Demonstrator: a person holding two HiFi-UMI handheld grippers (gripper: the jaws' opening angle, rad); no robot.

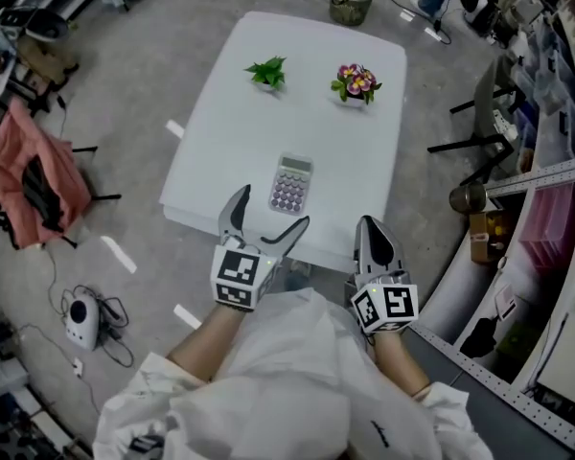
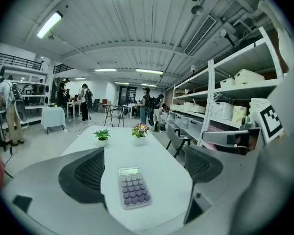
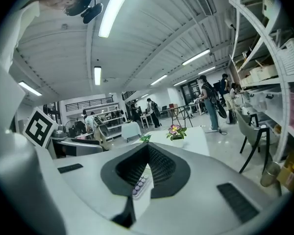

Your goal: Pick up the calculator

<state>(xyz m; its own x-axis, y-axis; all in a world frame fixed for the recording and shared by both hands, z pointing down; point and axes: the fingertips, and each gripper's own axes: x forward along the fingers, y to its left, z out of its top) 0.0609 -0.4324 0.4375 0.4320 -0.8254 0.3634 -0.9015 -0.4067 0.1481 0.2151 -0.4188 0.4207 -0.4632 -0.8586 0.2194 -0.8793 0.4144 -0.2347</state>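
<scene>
The calculator (image 1: 291, 183), pale grey with purple keys, lies flat on the white table (image 1: 230, 113) near its front edge. My left gripper (image 1: 273, 209) hovers just short of it, open, jaws spread wide. In the left gripper view the calculator (image 2: 133, 186) lies on the table between and just beyond the two dark pads (image 2: 85, 173), untouched. My right gripper (image 1: 368, 222) is shut and holds nothing, over the table's front edge to the calculator's right. In the right gripper view a strip of the calculator (image 3: 139, 182) shows below the shut gripper (image 3: 148, 153).
A small green plant (image 1: 267, 71) and a pot of pink flowers (image 1: 356, 82) stand at the table's far end. A chair draped in pink cloth (image 1: 24, 175) is on the left, shelving (image 1: 546, 209) on the right, a wastebasket (image 1: 351, 0) beyond the table. People stand far off.
</scene>
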